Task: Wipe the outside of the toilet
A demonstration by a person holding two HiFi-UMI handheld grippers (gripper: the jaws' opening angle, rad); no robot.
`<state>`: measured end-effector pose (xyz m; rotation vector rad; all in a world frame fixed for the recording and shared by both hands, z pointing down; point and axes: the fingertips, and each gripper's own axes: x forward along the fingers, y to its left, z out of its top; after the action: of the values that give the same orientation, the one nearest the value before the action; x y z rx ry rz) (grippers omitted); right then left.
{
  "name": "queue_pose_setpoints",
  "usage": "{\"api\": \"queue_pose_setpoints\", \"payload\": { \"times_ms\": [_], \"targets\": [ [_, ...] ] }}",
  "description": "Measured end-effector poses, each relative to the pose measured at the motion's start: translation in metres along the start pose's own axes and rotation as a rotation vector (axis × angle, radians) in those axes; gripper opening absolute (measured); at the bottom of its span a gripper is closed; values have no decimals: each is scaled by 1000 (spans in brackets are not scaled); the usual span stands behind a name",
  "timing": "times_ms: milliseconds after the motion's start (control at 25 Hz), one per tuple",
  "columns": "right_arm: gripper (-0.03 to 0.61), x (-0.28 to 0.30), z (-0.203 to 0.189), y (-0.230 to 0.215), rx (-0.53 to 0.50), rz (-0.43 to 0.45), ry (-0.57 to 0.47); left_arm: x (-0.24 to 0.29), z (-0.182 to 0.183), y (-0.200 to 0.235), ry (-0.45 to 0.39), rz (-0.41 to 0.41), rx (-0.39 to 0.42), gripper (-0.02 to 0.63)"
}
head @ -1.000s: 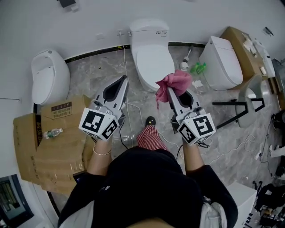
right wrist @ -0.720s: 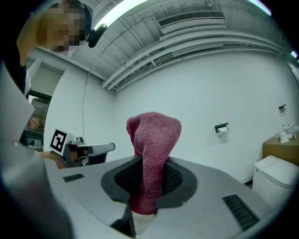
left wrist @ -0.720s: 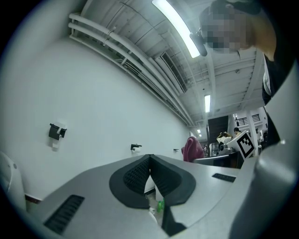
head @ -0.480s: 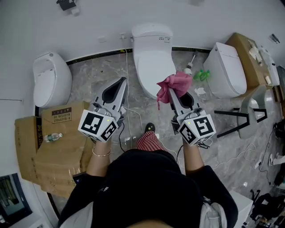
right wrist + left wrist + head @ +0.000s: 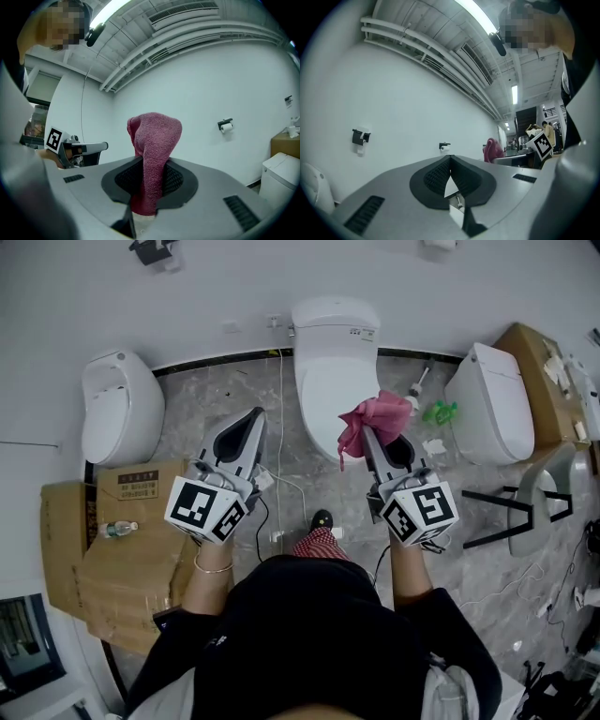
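We're looking down at the white toilet (image 5: pixel 333 371), standing against the wall with its lid down, dead ahead of us on the grey marble floor (image 5: pixel 216 399). The right gripper (image 5: pixel 370 434) is clamped tight on the pink cloth (image 5: pixel 375 418). In the right gripper view the cloth (image 5: pixel 154 136) runs up between the dark pads and bunches in a rounded lump above the right gripper's (image 5: pixel 150 164) tips. From the head view that lump sits over the front right edge of the toilet bowl, though whether it touches the porcelain we cannot tell. The left gripper (image 5: pixel 253 420) is held out to the left of the bowl, apart from it, above the floor. In the left gripper view the left gripper (image 5: pixel 450 159) has its jaws closed tip to tip with nothing between them. Off to the left sits a second toilet (image 5: pixel 122 409), with flattened cardboard (image 5: pixel 112 559) in front of it and a plastic bottle (image 5: pixel 117 528) lying on that. To the right is a third toilet (image 5: pixel 492 404), with a green item (image 5: pixel 439 412) on the floor between it and ours. A toilet roll holder (image 5: pixel 226 125) is on the wall.
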<state>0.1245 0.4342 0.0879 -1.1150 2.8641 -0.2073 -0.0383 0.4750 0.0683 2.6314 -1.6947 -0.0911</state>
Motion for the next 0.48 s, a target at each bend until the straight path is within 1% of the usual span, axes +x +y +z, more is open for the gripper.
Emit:
{"api": "queue_pose_setpoints", "payload": {
  "times_ms": [280, 480],
  "targets": [
    [87, 16, -3, -23, 13, 8, 2, 24, -2, 8, 7, 8, 11, 3],
    [87, 25, -1, -41, 14, 9, 0, 46, -1, 14, -4, 19, 15, 5]
  ]
}}
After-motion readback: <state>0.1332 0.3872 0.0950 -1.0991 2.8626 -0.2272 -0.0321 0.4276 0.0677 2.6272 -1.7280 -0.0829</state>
